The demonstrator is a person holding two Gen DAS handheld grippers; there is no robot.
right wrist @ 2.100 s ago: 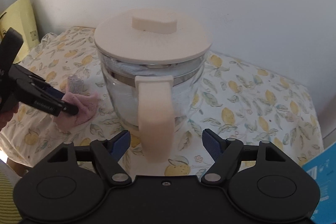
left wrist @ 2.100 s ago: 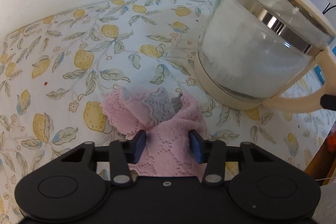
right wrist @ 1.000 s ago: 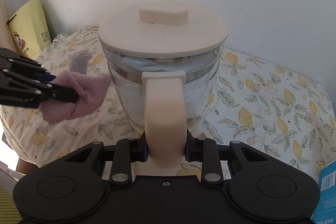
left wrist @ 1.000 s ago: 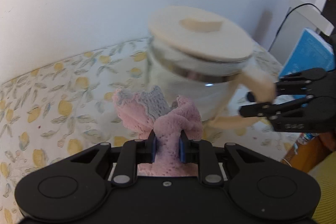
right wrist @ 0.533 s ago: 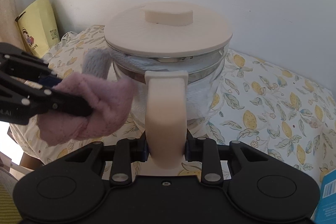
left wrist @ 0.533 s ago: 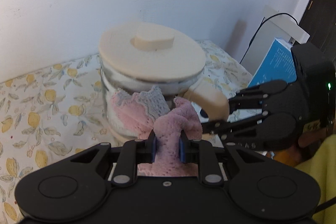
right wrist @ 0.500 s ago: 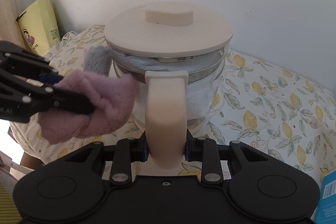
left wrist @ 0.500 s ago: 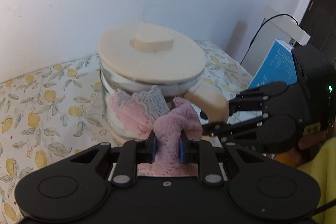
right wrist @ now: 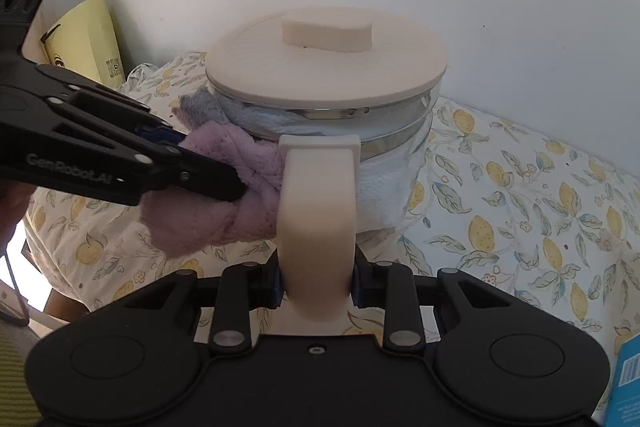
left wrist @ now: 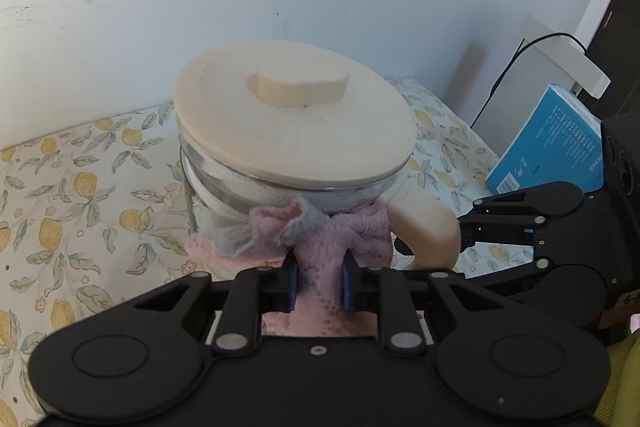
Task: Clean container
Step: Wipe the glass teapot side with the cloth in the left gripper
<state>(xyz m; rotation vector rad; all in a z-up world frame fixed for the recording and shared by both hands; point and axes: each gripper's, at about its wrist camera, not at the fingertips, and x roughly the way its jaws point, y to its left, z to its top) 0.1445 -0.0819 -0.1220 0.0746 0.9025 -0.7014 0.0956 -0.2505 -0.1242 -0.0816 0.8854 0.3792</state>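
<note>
A glass container (left wrist: 224,199) (right wrist: 396,163) with a cream lid (left wrist: 292,115) (right wrist: 326,67) and a cream handle (left wrist: 424,227) (right wrist: 318,211) stands on a lemon-print tablecloth. White paper shows inside it. My left gripper (left wrist: 318,281) (right wrist: 236,187) is shut on a pink and grey cloth (left wrist: 340,235) (right wrist: 224,203), which presses against the glass wall just under the lid, beside the handle. My right gripper (right wrist: 318,287) (left wrist: 460,239) is shut on the handle's lower part.
The lemon-print tablecloth (left wrist: 72,195) (right wrist: 520,211) covers a small table set against a white wall. A blue box (left wrist: 552,147) and a white strip with a black cable (left wrist: 560,55) are at the right. A yellow bag (right wrist: 84,39) leans at the far left.
My left gripper has carried the cloth in toward the container until it touches the glass beside the handle. The right gripper has kept its hold on the handle and stayed put.
</note>
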